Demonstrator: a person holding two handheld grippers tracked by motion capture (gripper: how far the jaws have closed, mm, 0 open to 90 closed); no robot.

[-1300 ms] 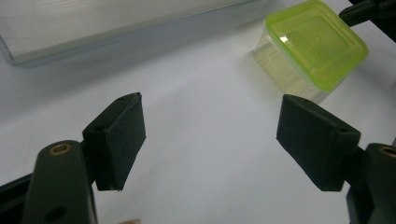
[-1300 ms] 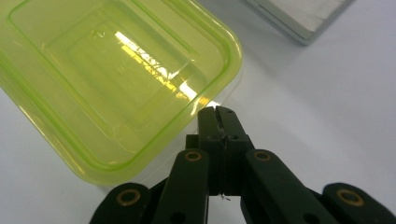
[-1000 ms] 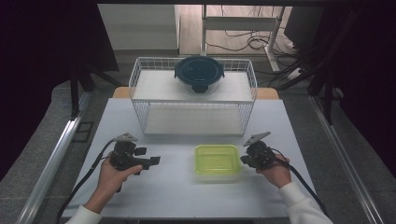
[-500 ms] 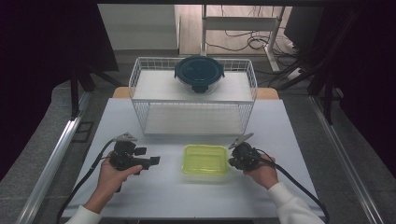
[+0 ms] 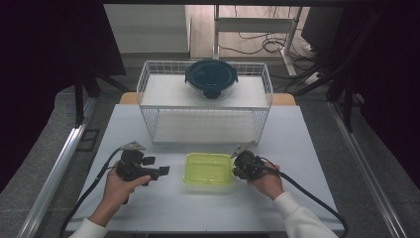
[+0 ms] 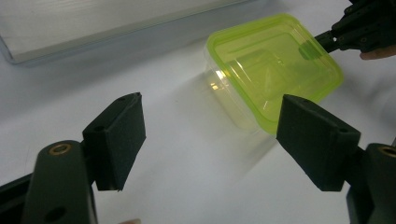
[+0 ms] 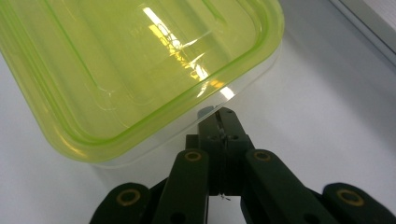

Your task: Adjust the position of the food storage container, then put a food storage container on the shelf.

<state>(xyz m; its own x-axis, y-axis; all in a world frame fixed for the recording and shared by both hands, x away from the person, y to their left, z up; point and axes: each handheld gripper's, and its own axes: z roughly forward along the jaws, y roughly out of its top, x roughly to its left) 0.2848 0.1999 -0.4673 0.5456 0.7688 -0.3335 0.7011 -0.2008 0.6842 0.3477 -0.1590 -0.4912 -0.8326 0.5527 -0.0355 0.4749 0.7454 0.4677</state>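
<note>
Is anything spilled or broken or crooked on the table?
Nothing stands out. The green-lidded container sits flat on the white table, lid on. The round dark-lidded container rests level on the wire rack. No spills.

Round dark-lidded container [image 5: 211, 78] atop wire rack [image 5: 148, 94], back of table [image 5: 317, 148].

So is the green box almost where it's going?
Not clear yet. The green-lidded box sits lidded on the table. The shut right gripper presses its tips against the box's side. The left gripper waits open. Nothing is lifted; the wire rack holds a round container.
</note>
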